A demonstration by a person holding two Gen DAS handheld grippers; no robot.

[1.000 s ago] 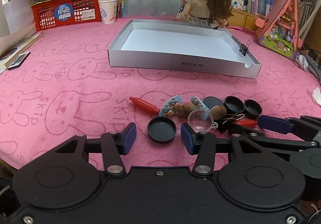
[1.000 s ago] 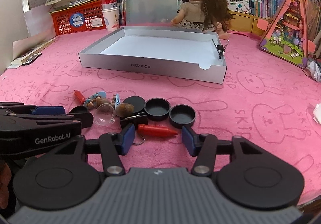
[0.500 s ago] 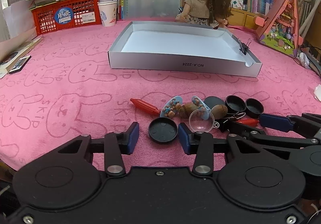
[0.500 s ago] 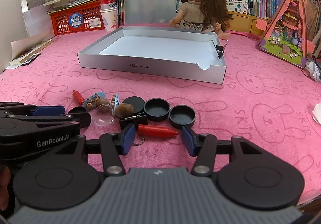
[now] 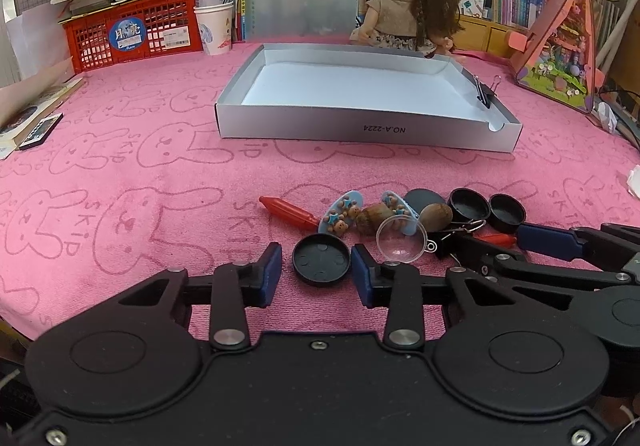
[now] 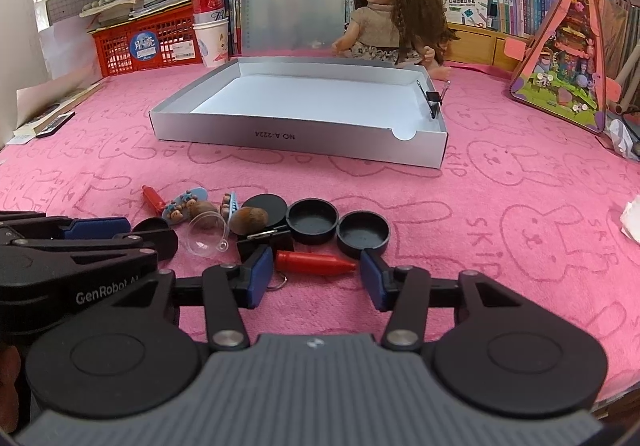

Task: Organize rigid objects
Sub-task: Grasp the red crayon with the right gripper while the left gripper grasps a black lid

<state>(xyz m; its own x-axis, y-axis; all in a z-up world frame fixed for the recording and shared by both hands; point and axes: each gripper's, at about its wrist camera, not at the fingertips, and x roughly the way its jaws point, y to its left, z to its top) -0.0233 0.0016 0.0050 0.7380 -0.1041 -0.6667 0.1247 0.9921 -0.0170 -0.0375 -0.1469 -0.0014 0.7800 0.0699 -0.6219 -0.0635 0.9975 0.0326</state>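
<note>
My left tongs (image 5: 316, 272) stand narrowly parted around a black round lid (image 5: 321, 260) lying on the desk (image 5: 120, 174), the pads just beside its rim on either side; whether they touch it I cannot tell. My right tongs (image 6: 316, 276) are spread wide, straddling a red crayon-shaped piece (image 6: 316, 263) without gripping it. "GenRobot" is printed on the left unit as seen from the right wrist. The remaining small objects cluster just beyond: two black cups (image 6: 313, 221), a clear dome (image 6: 206, 236), bear-decorated charms (image 5: 341, 215) and a second red piece (image 5: 288, 211). Farther back sits an open silver tray (image 5: 360, 130), its near wall printed "NO.A-2224" upside down, a binder clip (image 5: 486, 92) on its right edge. The pink cloth, patterned with rabbits and "SKIP", lies bare between cluster and tray.
</note>
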